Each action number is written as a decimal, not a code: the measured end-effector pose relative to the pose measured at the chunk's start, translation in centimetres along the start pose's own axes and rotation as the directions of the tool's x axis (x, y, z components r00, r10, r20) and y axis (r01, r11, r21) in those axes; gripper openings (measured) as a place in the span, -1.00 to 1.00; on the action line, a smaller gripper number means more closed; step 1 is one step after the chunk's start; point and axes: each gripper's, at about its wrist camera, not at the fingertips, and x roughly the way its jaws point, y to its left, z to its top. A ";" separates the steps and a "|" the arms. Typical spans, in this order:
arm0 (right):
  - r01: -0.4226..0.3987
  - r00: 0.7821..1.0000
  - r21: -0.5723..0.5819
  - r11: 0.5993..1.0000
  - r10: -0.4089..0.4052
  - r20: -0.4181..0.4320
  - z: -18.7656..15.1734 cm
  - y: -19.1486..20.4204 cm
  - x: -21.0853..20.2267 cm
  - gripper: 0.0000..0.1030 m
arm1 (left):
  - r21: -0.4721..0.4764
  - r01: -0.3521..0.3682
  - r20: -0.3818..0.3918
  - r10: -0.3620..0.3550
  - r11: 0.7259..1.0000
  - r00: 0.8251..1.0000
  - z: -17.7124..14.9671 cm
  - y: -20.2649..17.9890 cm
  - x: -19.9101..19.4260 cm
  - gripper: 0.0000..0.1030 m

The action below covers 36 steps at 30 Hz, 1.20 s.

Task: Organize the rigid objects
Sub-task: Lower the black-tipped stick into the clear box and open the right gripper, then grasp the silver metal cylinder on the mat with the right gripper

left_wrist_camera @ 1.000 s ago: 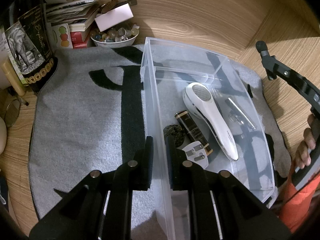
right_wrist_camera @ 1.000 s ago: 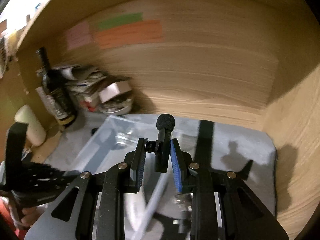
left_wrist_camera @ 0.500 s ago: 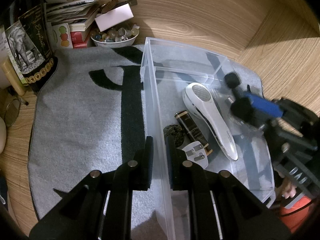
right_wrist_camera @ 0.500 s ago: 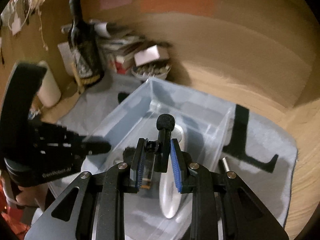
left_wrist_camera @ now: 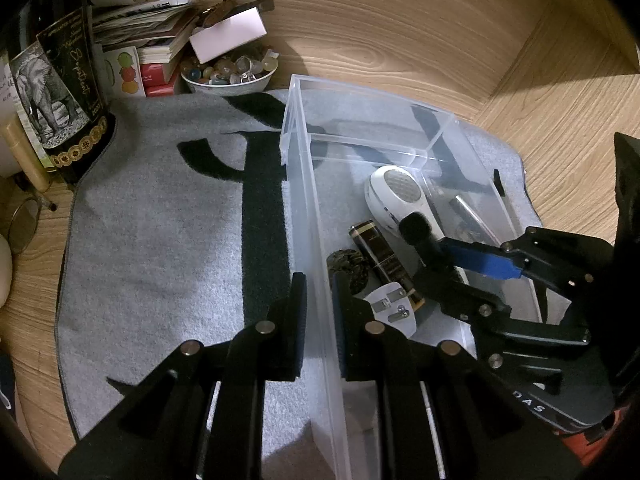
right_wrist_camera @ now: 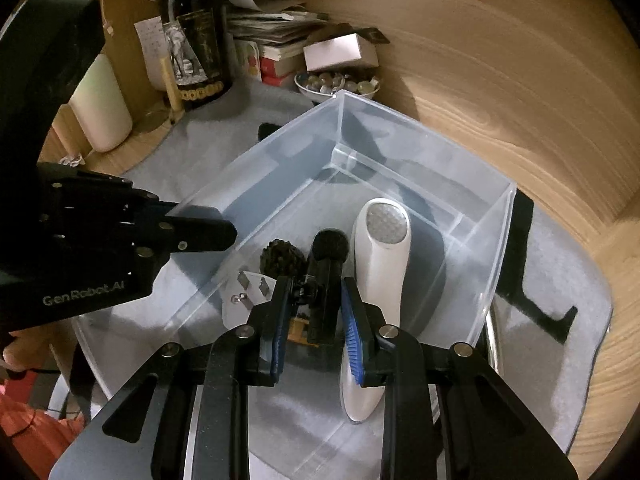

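The left tool (left_wrist_camera: 319, 312) is closed on the near long wall of the clear plastic bin (left_wrist_camera: 304, 200), one finger outside the wall and one inside. The bin sits on a grey mat (left_wrist_camera: 160, 248) with black markings, which lies on the wooden bench (left_wrist_camera: 400, 20). The right tool (right_wrist_camera: 314, 320) is over the bin's interior, its blue-padded fingers gripping a small black microphone (right_wrist_camera: 326, 276) with a foam tip that points forward. Inside the bin lie a white handheld device (right_wrist_camera: 380, 260), a white plug adapter (left_wrist_camera: 392, 308), a dark round object (left_wrist_camera: 348, 266) and a black tube with a gold end (left_wrist_camera: 384, 260); a thin metal piece (left_wrist_camera: 470, 214) seems to lie against the far wall, though the clear plastic blurs it. Behind the mat stand a dark bottle (right_wrist_camera: 196, 40), a bowl of beads (left_wrist_camera: 228, 72) and stacked papers (left_wrist_camera: 144, 28).
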 end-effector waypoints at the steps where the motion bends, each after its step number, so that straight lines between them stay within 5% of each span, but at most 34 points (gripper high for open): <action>1: 0.002 1.000 0.003 1.000 -0.002 -0.001 0.1 0.0 0.0 -0.43 | -0.001 0.000 0.000 0.000 1.000 1.000 0.0 0.0 0.0 -0.76; 9: 0.040 0.992 0.033 0.999 -0.044 0.119 0.5 -0.4 -2.6 0.11 | 0.001 -0.001 0.000 0.001 1.000 1.000 0.0 0.0 0.0 -0.76; 19: 0.128 0.940 0.239 0.962 -0.195 0.280 0.9 -5.5 -7.6 0.38 | 0.001 0.000 0.000 0.000 1.000 1.000 0.0 0.0 0.0 -0.76; 24: 0.158 0.937 0.357 0.921 -0.254 0.241 -0.4 -9.6 -7.8 0.38 | 0.000 0.000 0.000 0.000 1.000 1.000 0.0 0.0 0.0 -0.76; 29: 0.166 0.956 0.443 0.881 -0.254 0.149 -2.5 -12.7 -5.4 0.38 | 0.000 0.000 0.000 0.000 1.000 1.000 0.0 0.0 0.0 -0.76; 36: 0.210 0.975 0.405 0.890 -0.223 -0.015 -4.8 -13.6 -1.0 0.13 | 0.001 0.000 0.000 0.000 1.000 1.000 0.0 0.0 0.0 -0.76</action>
